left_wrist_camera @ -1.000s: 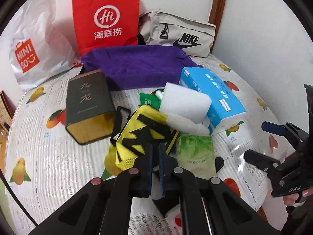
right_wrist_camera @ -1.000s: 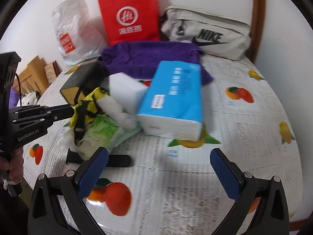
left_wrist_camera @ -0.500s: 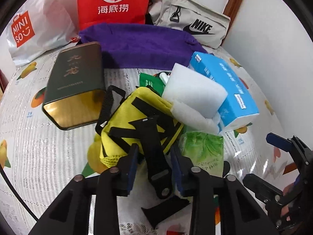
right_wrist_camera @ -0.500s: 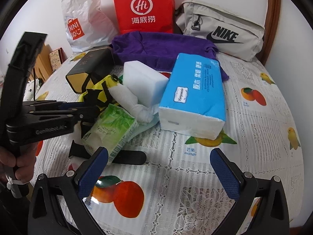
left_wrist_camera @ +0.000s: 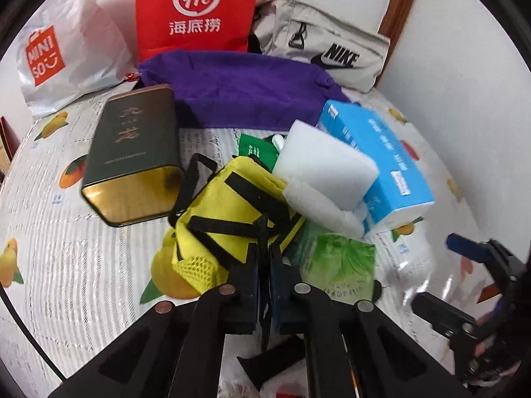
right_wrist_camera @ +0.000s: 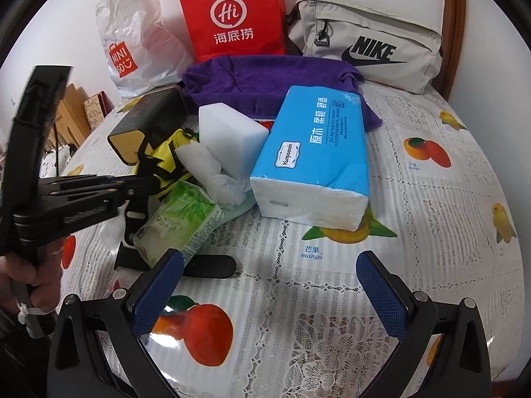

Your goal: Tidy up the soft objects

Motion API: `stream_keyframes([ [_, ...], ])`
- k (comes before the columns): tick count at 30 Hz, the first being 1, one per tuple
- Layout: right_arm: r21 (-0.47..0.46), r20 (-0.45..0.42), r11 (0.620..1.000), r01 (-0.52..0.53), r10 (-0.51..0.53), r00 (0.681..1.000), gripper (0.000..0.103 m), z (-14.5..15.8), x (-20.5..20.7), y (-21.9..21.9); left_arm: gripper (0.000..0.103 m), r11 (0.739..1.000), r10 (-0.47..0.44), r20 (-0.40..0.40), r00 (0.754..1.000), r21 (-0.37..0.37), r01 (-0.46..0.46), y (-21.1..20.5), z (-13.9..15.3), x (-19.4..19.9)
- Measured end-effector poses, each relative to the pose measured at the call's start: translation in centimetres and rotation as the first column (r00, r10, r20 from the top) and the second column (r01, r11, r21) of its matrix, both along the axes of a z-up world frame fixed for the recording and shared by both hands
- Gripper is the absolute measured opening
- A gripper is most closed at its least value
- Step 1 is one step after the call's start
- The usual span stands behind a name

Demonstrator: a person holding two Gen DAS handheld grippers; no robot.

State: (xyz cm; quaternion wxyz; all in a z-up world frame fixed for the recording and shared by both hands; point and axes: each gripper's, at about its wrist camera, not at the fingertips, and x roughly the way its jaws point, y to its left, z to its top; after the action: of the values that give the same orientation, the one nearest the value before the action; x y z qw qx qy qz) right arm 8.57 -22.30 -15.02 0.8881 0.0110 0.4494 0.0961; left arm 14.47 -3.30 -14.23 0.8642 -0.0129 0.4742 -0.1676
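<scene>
The left gripper [left_wrist_camera: 264, 267] has just been closing, and its jaws are now pinched together on a black strap [left_wrist_camera: 262, 232] of the yellow pouch [left_wrist_camera: 232, 219]. The right gripper [right_wrist_camera: 268, 288] hangs wide open over a bare stretch of the table, holding nothing.

The yellow pouch sits near the middle of the table, in a pile: a dark tin [left_wrist_camera: 132, 152] lies just beside it toward the left edge, a white foam block [left_wrist_camera: 325, 169] leans on its far side, and a green tissue pack [left_wrist_camera: 335, 265] lies against it on the near right. A blue tissue pack [right_wrist_camera: 315, 156] rests past the foam block, toward the right edge.

The pouch looks like light woven fabric with a mesh corner, so it should sag and fold when raised instead of keeping its shape. The strap is a sensible hold, thin and flat enough to stay between the pads, though the body will probably swing beneath it and may drag the foam block or the crumpled white paper [right_wrist_camera: 212, 172] along. The foam and the tissue packs would squash easily; they want a gentle, wide grip across the middle.

The table wears a shiny plastic cloth [right_wrist_camera: 415, 199] printed with fruit over lace, likely slick. Along the far edge a purple towel [left_wrist_camera: 239, 93], a red paper bag [left_wrist_camera: 195, 10], a white plastic bag [left_wrist_camera: 66, 53] and a grey pouch [right_wrist_camera: 365, 39] stand against the white wall.
</scene>
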Motion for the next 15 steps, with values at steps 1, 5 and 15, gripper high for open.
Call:
stream_keyframes([
  [1,0.002,0.001,1.0,-0.002,0.002,1.0,0.103,0.0,0.0,0.1,0.006,1.0,0.001,0.006,1.0,-0.003,-0.001,0.3,0.2,-0.3],
  [5,0.003,0.007,1.0,-0.016,0.016,1.0,0.103,0.2,0.0,0.8,0.006,1.0,0.018,0.025,1.0,-0.019,-0.018,1.4,1.0,-1.3],
  [15,-0.021,0.02,0.997,-0.069,0.069,0.997,0.103,1.0,0.2,3.6,0.006,0.997,0.066,0.058,0.996,-0.051,-0.063,4.5,2.6,-1.9],
])
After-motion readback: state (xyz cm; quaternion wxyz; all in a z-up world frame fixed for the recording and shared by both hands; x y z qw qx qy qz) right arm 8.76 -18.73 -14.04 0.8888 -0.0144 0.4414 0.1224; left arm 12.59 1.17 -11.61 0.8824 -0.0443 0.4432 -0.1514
